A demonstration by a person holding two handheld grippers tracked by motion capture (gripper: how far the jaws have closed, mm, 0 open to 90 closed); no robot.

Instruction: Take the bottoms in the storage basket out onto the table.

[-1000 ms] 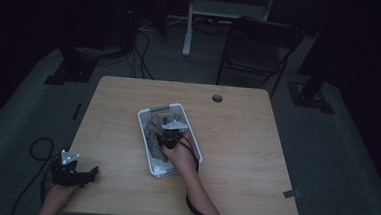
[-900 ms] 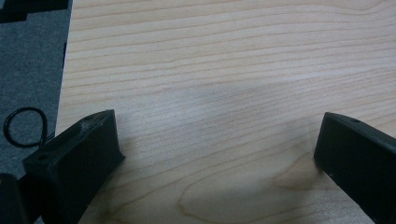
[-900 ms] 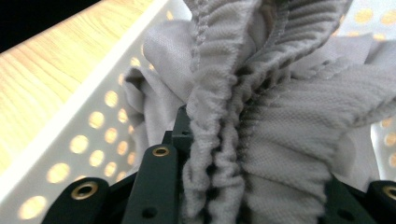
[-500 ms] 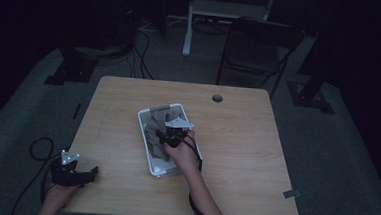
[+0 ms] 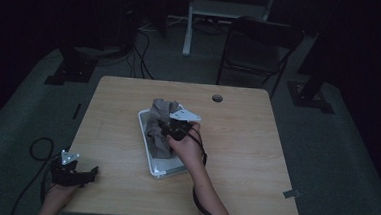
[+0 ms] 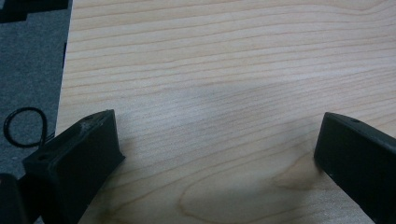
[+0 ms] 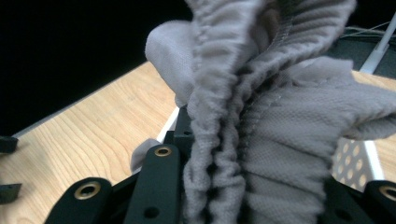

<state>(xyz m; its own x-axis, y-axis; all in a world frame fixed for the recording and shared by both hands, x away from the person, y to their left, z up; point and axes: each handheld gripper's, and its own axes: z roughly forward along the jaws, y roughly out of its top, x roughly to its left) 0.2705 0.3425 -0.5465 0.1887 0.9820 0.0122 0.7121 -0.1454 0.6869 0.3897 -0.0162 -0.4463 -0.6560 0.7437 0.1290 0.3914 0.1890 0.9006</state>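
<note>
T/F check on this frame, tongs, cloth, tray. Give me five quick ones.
1. The right tongs are shut on the grey cloth. True.
2. The left tongs hold a corner of the cloth. False: they are open over the bare wooden table.
3. The cloth lies spread flat on the floor. False: it is bunched over the white tray.
4. The tray sits on the table. True.
5. The left tongs are inside the tray. False: they rest near the table's left corner.

Readable text: none.
Labels or brands: none legible on the cloth (image 7: 261, 140), the tray (image 5: 160, 172) or the table (image 5: 245, 156).
Numbers or signs: none.
</note>
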